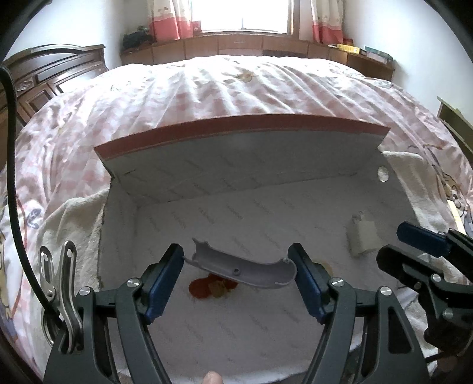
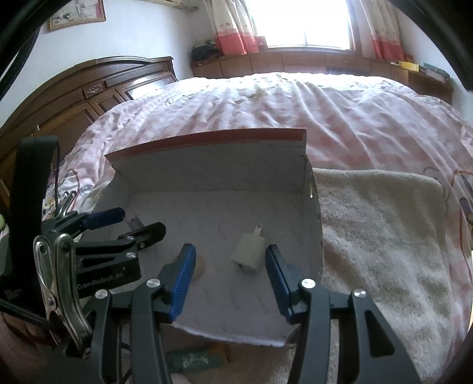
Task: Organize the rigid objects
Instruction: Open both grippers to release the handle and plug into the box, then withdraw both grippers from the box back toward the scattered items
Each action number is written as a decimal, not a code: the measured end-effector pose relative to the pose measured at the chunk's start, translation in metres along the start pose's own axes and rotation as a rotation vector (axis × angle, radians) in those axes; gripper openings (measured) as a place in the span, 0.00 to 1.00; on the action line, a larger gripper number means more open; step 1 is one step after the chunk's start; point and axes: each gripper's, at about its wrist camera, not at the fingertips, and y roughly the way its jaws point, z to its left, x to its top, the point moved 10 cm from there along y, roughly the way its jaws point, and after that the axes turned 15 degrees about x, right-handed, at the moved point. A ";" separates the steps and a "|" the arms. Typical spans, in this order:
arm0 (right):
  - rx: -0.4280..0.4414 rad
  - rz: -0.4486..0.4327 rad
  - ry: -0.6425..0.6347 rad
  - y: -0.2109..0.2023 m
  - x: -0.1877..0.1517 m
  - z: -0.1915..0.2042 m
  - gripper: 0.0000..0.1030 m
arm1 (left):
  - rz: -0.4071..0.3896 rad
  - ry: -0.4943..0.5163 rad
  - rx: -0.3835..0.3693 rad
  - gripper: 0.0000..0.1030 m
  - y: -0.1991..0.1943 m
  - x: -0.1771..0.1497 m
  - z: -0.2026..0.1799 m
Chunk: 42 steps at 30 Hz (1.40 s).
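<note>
The right gripper fills the lower centre of the frame, its blue-padded jaws spread apart with nothing between them; just beyond them a white charger plug lies on the floor of an open cardboard box, prongs pointing toward the upper frame; the left gripper reaches into the box from the left edge; a cream towel lies to the right on a pink checked bedspread.

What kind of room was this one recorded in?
Almost certainly a bedroom: a bed with a pink checked quilt, a carved dark wood headboard, and a curtained window above low wooden cabinets.
</note>
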 end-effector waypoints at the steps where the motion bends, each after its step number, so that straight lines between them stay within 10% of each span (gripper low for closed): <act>1: 0.001 -0.003 0.001 -0.002 0.000 0.001 0.50 | -0.003 0.000 -0.003 0.72 -0.002 0.000 0.000; 42: -0.005 0.009 0.070 -0.050 -0.050 0.012 0.51 | 0.001 -0.042 -0.044 0.76 -0.054 -0.038 0.017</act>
